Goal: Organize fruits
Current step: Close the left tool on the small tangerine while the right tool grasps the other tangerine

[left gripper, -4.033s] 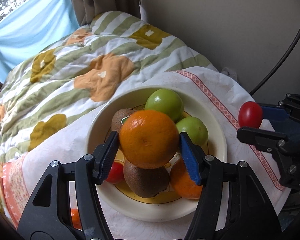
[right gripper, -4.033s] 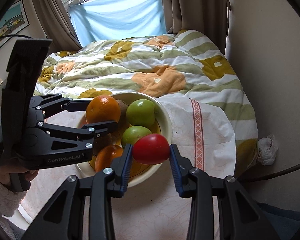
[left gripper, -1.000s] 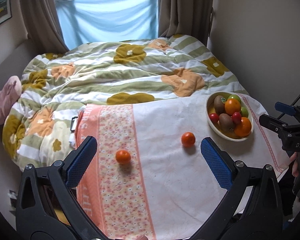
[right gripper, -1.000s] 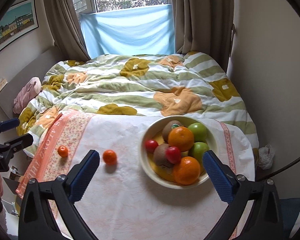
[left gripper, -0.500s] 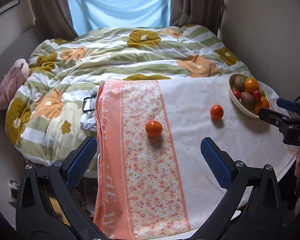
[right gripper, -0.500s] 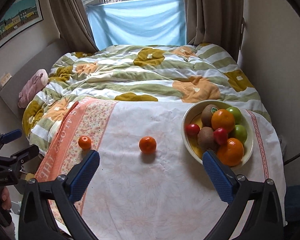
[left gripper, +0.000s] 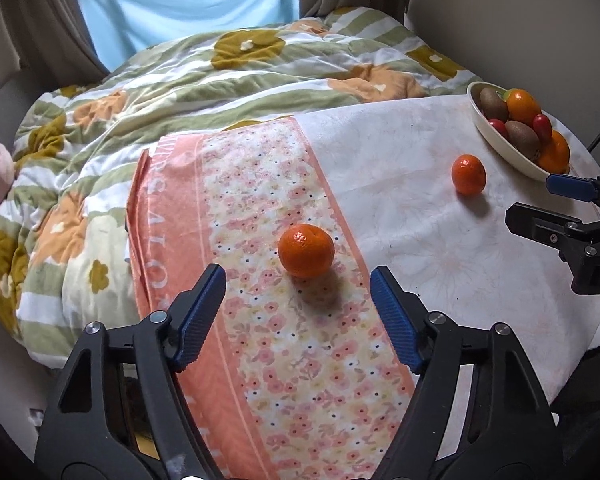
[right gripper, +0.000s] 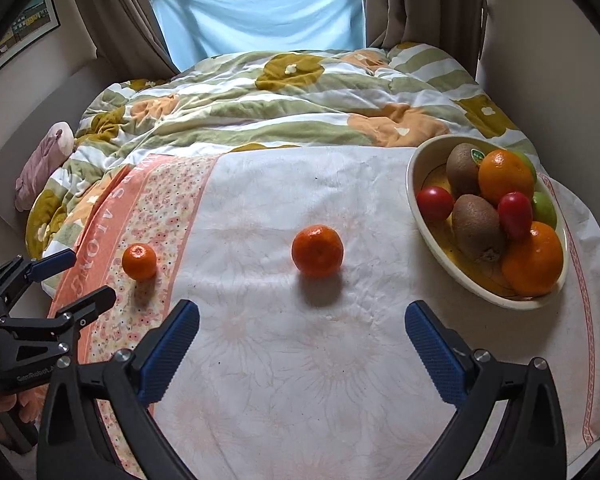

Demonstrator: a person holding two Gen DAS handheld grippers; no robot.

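You have 2 small round orange mandarins loose on the cloth-covered table (right gripper: pixel 284 360): the first mandarin (left gripper: pixel 306 251) sits on the pink floral band just ahead of your left claw (left gripper: pixel 298 316), whose blue-padded jaws stand wide and empty, and the second mandarin (right gripper: pixel 317 251) lies on the white part just ahead of your right claw (right gripper: pixel 302 346), also spread wide and holding nothing. Ahead and to the right of your right claw stands 1 cream oval ceramic bowl (right gripper: pixel 412 184). In it you can count 2 brown kiwis, 2 large oranges, 2 small red tomatoes and 2 green apples partly hidden behind the rest, heaped together and touching.
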